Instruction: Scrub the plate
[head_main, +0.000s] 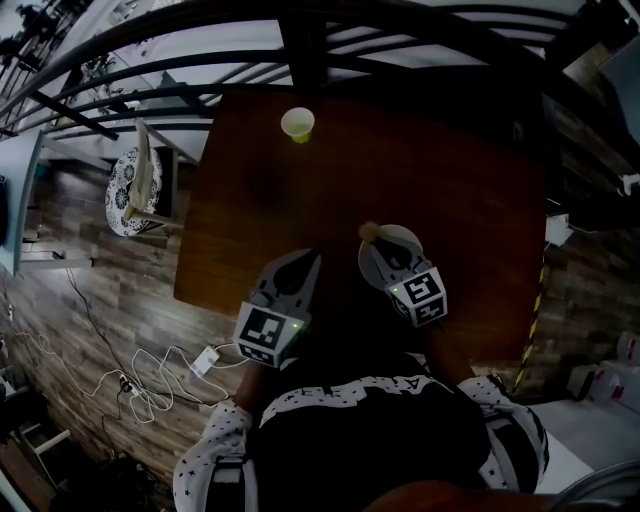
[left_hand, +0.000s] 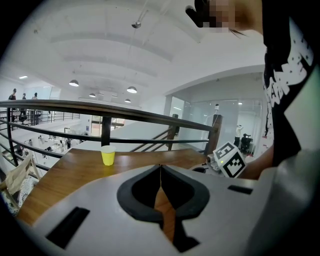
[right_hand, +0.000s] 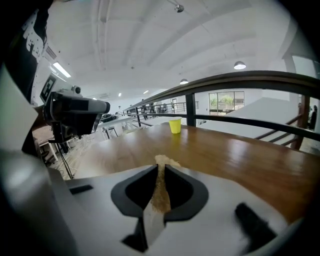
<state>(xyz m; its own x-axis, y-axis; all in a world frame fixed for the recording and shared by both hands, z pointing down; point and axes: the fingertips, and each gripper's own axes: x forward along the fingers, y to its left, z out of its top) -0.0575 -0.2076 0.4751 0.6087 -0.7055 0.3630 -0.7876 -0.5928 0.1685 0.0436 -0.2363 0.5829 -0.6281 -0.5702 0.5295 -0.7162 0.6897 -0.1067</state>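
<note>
A round grey plate (head_main: 408, 239) lies on the brown wooden table (head_main: 450, 200), near its front edge. My right gripper (head_main: 372, 238) hangs over the plate, shut on a tan scrubber (head_main: 368, 230) that sticks out past the jaw tips. In the right gripper view the scrubber (right_hand: 161, 180) is pinched between the shut jaws of the right gripper (right_hand: 161, 167), and the plate is hidden. My left gripper (head_main: 313, 257) is to the left of the plate, shut and empty. In its own view the left gripper (left_hand: 160, 167) shows only table wood behind the jaws.
A small yellow cup (head_main: 298, 123) stands at the table's far side, also seen as the cup (left_hand: 107, 155) and the cup (right_hand: 175, 125). A dark railing (head_main: 300, 45) runs behind the table. A chair (head_main: 135, 190) and cables (head_main: 150, 385) lie on the floor at the left.
</note>
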